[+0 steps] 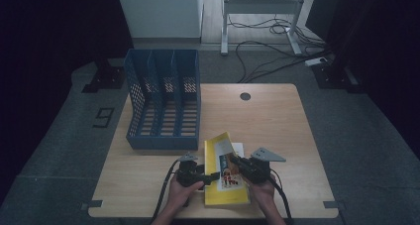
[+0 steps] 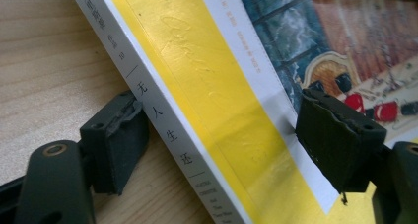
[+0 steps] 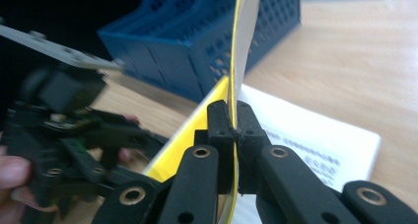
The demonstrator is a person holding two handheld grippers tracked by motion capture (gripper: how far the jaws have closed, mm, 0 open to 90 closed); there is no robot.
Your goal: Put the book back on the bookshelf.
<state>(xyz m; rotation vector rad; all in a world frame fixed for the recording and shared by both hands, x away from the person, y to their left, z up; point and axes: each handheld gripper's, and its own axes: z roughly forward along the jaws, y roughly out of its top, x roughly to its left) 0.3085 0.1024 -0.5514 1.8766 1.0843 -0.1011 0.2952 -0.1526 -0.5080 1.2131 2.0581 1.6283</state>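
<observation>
Yellow book (image 1: 225,178) at table (image 1: 277,121) 6 o'clock edge. Right gripper (image 3: 234,128) pinches front cover (image 3: 240,46), lifting it open. Left gripper (image 2: 217,150) spread, straddling spine, likely steadying book. Blue file rack (image 1: 163,98) at 11 o'clock.

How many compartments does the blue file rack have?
3, side by side in the rack at the table's far left: left, middle, right. All look empty.
</observation>
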